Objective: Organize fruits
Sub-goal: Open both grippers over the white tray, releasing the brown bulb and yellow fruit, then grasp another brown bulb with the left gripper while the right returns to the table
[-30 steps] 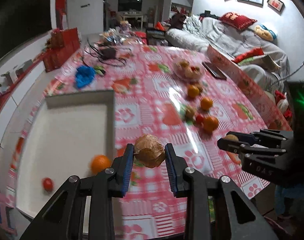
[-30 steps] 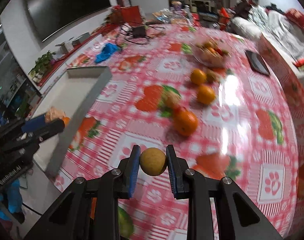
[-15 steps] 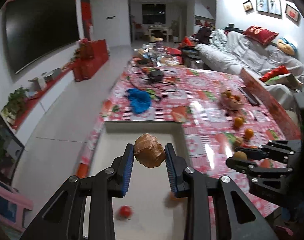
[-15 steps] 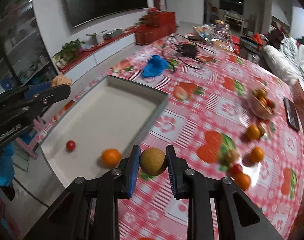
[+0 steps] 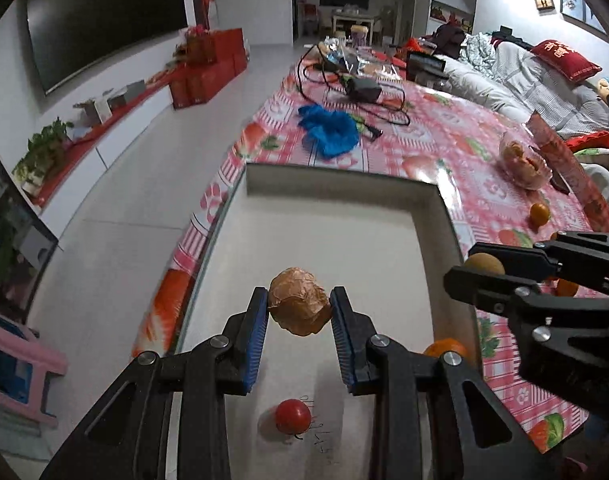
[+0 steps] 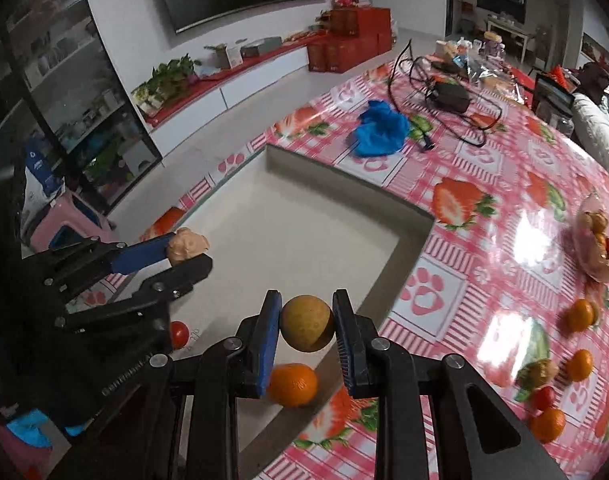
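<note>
L gripper (image 5: 299,312) grasps brown lumpy fruit (image 5: 299,306) over tray (image 5: 444,216); R gripper (image 6: 306,328) grasps yellow round fruit (image 6: 306,328) at tray's right edge.

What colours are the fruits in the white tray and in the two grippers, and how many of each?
Orange: 1, the orange in the white tray
Red: 1, the small red fruit in the tray
Brown: 2, the wrinkly fruit in the left gripper and the round fruit in the right gripper
Total: 4
</note>
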Available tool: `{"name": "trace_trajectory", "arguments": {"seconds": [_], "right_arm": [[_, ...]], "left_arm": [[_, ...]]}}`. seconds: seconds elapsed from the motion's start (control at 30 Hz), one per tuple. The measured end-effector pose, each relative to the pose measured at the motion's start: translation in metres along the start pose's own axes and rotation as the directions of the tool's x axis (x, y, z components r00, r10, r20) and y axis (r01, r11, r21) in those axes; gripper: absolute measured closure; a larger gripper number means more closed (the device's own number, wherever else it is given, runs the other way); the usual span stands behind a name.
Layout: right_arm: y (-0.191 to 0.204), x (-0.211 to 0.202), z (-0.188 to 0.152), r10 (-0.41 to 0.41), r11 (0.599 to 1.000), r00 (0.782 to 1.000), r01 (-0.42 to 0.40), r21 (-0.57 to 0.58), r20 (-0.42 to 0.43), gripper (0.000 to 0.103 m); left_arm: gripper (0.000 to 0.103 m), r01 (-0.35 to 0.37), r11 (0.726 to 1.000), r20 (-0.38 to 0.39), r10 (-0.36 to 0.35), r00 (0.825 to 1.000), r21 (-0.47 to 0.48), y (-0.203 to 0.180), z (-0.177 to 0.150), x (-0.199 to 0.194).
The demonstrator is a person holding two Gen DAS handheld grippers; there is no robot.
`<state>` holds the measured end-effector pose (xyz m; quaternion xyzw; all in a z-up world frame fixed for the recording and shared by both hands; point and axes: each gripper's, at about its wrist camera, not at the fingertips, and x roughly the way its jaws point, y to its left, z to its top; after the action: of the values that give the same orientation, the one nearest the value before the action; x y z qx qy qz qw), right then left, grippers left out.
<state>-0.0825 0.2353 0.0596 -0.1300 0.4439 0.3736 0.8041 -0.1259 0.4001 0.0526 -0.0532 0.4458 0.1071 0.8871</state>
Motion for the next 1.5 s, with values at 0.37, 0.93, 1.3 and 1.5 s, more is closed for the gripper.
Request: {"name": "trace_trajectory", "arguments": {"seconds": [0.37,0.93,1.3,1.5], "right_arm": [[-0.007,0.019,-0.003,-0.004,1.000,0.999,0.005,0.023,-0.049,0.075],[-0.014,0.015,-0.005,0.010,0.998,0.998,-0.006,0.059,-0.055,0.042],[-0.035,-0.014,-0.015,-0.044,0.992,0.999,0.043,0.115,0.010,0.000],[-0.074,-0.041,-0.040,-0.075,0.973,0.996,0.062,0.222,0.047,0.000]], "left_arm": [[0.068,0.010,1.000,-0.046,-0.010,0.999,0.012,-0.004,-0.010,0.015],[0.023,-0.002,0.999,-0.045,0.003,0.999,0.034,-0.015,-0.010,0.009],[0.022,0.015,0.998,-0.047,-0.012,0.999,0.062,-0.033,-0.009,-0.004],[0.022,0.054,0.992,-0.030,-0.051,0.998,0.118,-0.063,-0.003,-0.018]]}}
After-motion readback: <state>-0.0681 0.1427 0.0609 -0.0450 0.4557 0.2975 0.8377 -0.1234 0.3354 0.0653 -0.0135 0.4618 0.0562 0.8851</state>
